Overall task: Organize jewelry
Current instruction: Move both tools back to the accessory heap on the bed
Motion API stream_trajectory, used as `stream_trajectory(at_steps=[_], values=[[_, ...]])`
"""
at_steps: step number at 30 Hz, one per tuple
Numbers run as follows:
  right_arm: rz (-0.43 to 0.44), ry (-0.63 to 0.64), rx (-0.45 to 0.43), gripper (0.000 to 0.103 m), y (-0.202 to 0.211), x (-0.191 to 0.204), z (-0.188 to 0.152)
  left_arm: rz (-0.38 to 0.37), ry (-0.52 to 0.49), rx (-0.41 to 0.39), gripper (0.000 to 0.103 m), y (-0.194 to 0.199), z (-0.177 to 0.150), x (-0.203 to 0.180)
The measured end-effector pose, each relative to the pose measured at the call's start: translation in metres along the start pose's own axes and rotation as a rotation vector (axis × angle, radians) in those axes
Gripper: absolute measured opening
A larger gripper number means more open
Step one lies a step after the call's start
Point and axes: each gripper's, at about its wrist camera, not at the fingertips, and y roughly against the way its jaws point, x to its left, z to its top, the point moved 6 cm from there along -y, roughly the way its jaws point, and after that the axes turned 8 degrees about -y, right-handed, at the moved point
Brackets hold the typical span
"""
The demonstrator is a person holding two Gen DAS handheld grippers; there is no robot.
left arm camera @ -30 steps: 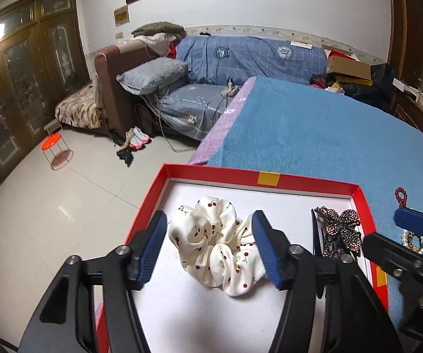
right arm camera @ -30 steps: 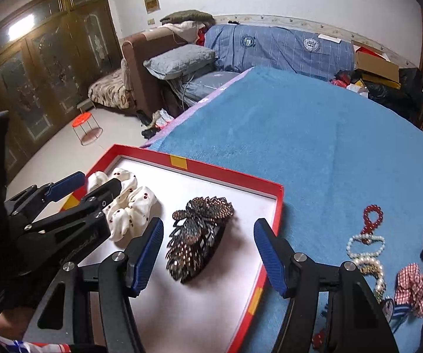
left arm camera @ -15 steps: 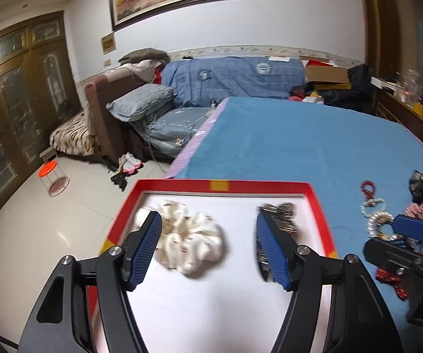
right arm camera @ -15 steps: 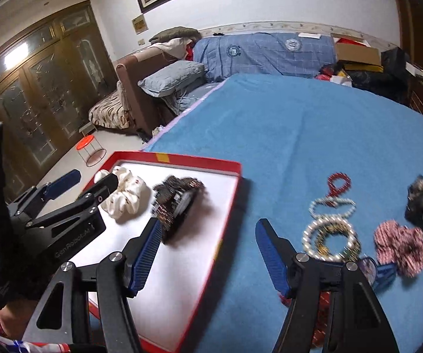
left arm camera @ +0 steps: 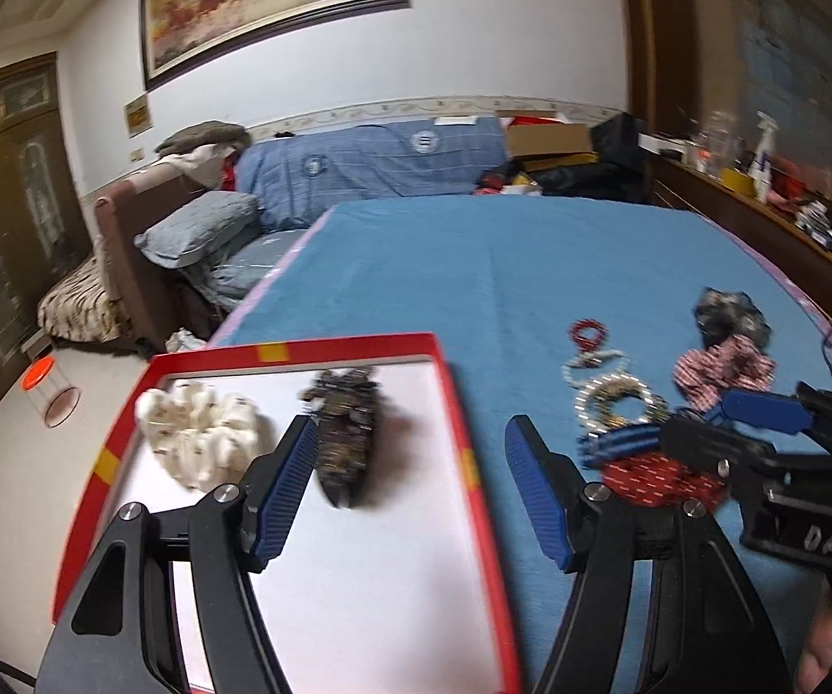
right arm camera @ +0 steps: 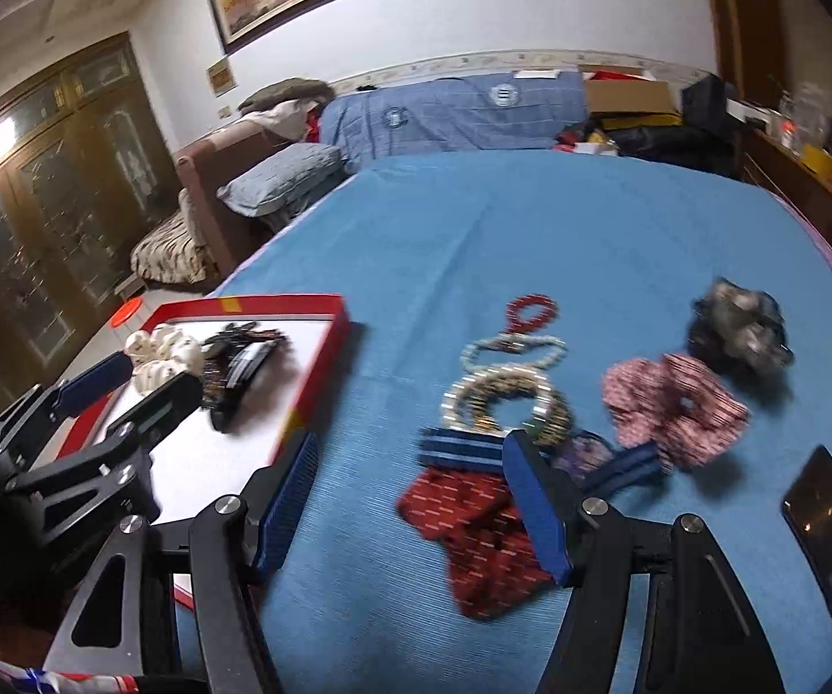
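Both claws, left gripper (left arm camera: pixel 410 491) and right gripper (right arm camera: pixel 410 500), gaped wide, empty; red-rimmed white-floored tray (left arm camera: pixel 476 457) under left, red patterned cloth scrunchie (right arm camera: pixel 473 526) ahead of right, likely next pick.

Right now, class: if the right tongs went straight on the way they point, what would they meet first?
Probably the red patterned cloth lying on the blue bedspread, just ahead between the open right tongs; depth is unclear.

Room: white walls with a patterned border strip; large framed painting (left arm camera: pixel 274 3) on the far wall. Wide bed in blue cover (left arm camera: pixel 531 266). Far left, brown sofa (left arm camera: pixel 126 231) bearing grey pillow (left arm camera: pixel 199 228) and heaped clothes. Dark wooden cabinets (right arm camera: pixel 51 196) at left, glass reflecting a lamp. Pale tiled floor (left arm camera: pixel 5 439); cluttered wooden sideboard (left arm camera: pixel 762 208) at right.
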Motion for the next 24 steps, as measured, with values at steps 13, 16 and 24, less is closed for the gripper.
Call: stream_trajectory(at_steps=[13,16,24], values=[[-0.108,-0.197,-0.029,0.071,0.015,-0.111,-0.019,-0.171,-0.04,0.068,0.066,-0.009,-0.028,-0.068],[-0.13,-0.22,-0.04,0.071,0.014,-0.124,-0.023,-0.208,-0.063,0.078,0.066,-0.009,-0.034,-0.085],[-0.1,-0.259,-0.058,0.071,0.015,-0.133,-0.022,-0.292,-0.09,0.121,0.066,-0.018,-0.038,-0.113]])
